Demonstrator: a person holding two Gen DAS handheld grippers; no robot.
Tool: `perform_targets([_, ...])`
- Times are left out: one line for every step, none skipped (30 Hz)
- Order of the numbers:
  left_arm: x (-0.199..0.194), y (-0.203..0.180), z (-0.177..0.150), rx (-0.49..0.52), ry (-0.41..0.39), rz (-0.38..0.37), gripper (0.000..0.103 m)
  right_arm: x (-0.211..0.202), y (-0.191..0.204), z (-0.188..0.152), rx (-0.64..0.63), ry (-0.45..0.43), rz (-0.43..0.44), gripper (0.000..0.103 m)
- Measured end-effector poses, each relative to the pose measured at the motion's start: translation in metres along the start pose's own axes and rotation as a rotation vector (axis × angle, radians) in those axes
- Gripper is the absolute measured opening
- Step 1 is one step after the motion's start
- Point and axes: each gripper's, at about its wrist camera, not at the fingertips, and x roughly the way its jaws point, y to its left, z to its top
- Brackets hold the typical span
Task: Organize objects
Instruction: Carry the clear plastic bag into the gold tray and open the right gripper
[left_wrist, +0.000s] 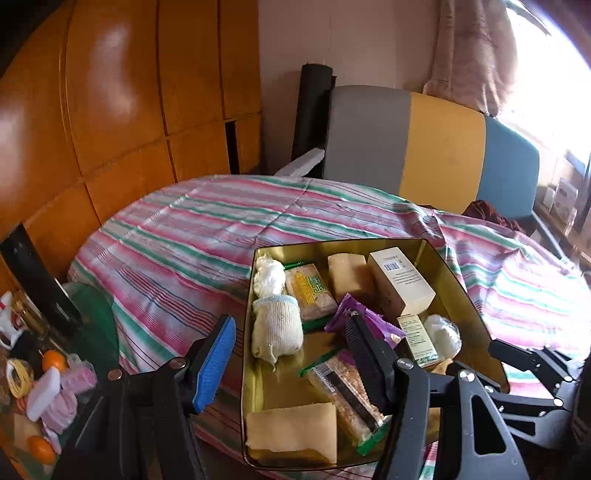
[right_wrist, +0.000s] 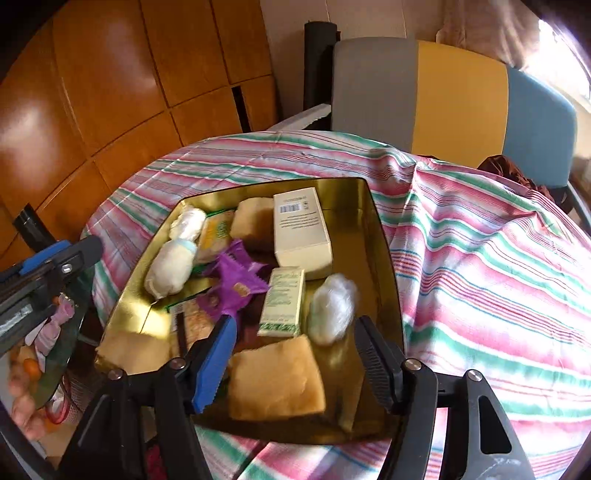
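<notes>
Both grippers hover with jaws wide and holding nothing: the left gripper (left_wrist: 291, 363) at the near left rim of the gold rectangular metal tin (right_wrist: 384, 236), the right gripper (right_wrist: 295, 354) over its near end. Inside lie 2 tan sponge blocks (right_wrist: 275, 380), a purple crinkled wrapper (right_wrist: 232, 284) and, farther back, a cream cardboard carton (right_wrist: 301, 232). The tin sits on the pink-and-green striped cloth (right_wrist: 480, 280).

You see a glossy gold metal tin (right_wrist: 380, 236) on matt striped cloth (right_wrist: 480, 277); inside it, a smooth card box (right_wrist: 301, 229) and shiny purple wrapper (right_wrist: 231, 284).
</notes>
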Motion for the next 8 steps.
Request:
perform_targets([-0.002,-0.002,-0.001,0.009,-0.016,0.004,0.063,-0.002,0.002,-0.003,-0.004,-0.002,-0.002,0.067])
perform_targets([-0.005,-0.003,-0.002,0.015,-0.032,0.004,0.063,-0.003,0.003,-0.005,-0.006,-0.005,-0.004,0.067])
perform_targets([-0.006,-0.003,-0.002,0.015,-0.040,0.004,0.063,-0.005,0.004,-0.007,-0.006,-0.007,-0.003,0.067])
perform_targets([-0.007,-0.004,-0.001,0.015,-0.045,0.003,0.063,-0.006,0.004,-0.009,-0.004,-0.006,-0.001,0.067])
perform_targets([-0.008,-0.005,-0.001,0.017,-0.047,0.002,0.063,-0.007,0.004,-0.011,-0.002,-0.007,-0.001,0.067])
perform_targets([-0.008,-0.005,-0.001,0.019,-0.050,0.003,0.063,-0.008,0.004,-0.012,0.001,-0.010,-0.005,0.067])
perform_targets([-0.009,-0.006,-0.001,0.021,-0.052,0.004,0.063,-0.009,0.004,-0.013,0.003,-0.013,-0.008,0.067])
perform_targets([-0.010,-0.006,-0.001,0.023,-0.053,-0.003,0.063,-0.011,0.003,-0.014,0.007,-0.016,-0.011,0.067])
